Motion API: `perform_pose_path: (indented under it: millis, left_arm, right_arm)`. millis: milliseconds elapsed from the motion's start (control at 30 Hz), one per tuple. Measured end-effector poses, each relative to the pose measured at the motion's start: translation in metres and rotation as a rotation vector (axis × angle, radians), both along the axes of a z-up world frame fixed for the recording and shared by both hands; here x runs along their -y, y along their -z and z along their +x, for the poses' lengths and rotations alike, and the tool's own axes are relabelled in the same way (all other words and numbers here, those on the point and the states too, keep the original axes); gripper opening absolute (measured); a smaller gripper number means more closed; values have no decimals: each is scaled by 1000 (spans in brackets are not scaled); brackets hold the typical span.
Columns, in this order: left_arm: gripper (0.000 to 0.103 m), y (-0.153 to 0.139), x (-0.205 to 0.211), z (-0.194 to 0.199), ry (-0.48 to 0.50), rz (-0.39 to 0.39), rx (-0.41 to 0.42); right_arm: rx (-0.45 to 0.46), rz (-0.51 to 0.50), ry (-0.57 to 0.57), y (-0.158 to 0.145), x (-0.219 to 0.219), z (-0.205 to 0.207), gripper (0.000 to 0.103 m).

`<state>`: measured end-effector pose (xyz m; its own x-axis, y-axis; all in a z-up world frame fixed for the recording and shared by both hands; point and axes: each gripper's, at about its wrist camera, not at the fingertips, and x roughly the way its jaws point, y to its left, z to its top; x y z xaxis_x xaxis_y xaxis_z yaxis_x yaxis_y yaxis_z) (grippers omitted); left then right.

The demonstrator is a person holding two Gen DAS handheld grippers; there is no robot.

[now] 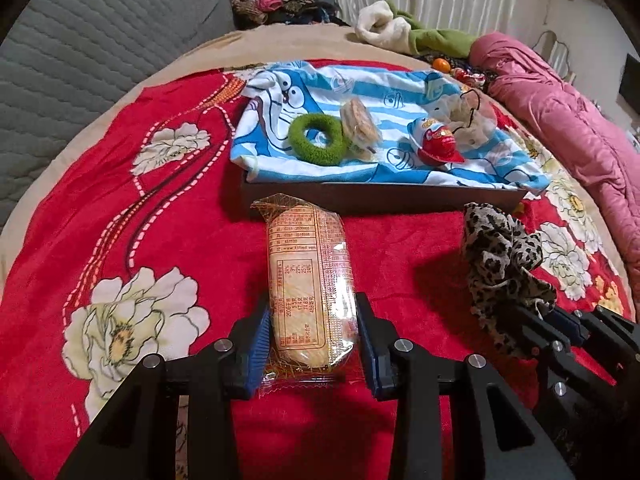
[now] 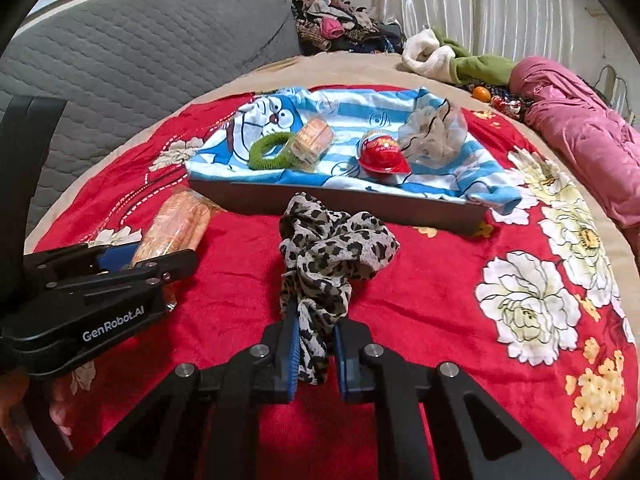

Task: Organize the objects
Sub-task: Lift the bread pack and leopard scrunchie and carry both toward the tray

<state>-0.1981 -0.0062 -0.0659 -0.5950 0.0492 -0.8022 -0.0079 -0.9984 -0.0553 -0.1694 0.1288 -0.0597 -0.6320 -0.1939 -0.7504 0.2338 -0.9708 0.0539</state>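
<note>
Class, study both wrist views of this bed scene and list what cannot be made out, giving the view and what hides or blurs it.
1. Box interior: both views, the striped cartoon cloth drapes over it.
2. Snack packet front: left wrist view, only its printed back shows; the small print is unreadable.
3. Leopard scrunchie lower end: right wrist view, the right gripper covers it.
4. Clothes pile: both views, too small and blurred to identify.
</note>
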Motion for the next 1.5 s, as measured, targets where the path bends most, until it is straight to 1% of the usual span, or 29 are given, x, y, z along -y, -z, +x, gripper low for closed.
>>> perform_pose_path:
  millis: [167, 567, 967, 1267, 1500]
  left_arm:
    - [40, -9, 2, 11, -4, -5, -17]
    - [40, -34, 0, 31, -3, -16, -62]
    - [40, -69, -5, 52, -2, -22, -127]
    - [40, -89, -9, 62, 7, -22, -170]
    - [40, -105, -12, 63, 8, -22, -210]
  right_arm:
    - [-15, 2, 6, -8, -2, 7, 14]
    - [-80, 0, 14, -38, -7, 26, 14]
    - [-153, 1, 23, -72, -10, 43, 14]
    - [-203, -3, 30, -96, -13, 54, 14]
    - [-242, 2, 34, -116, -15, 54, 14]
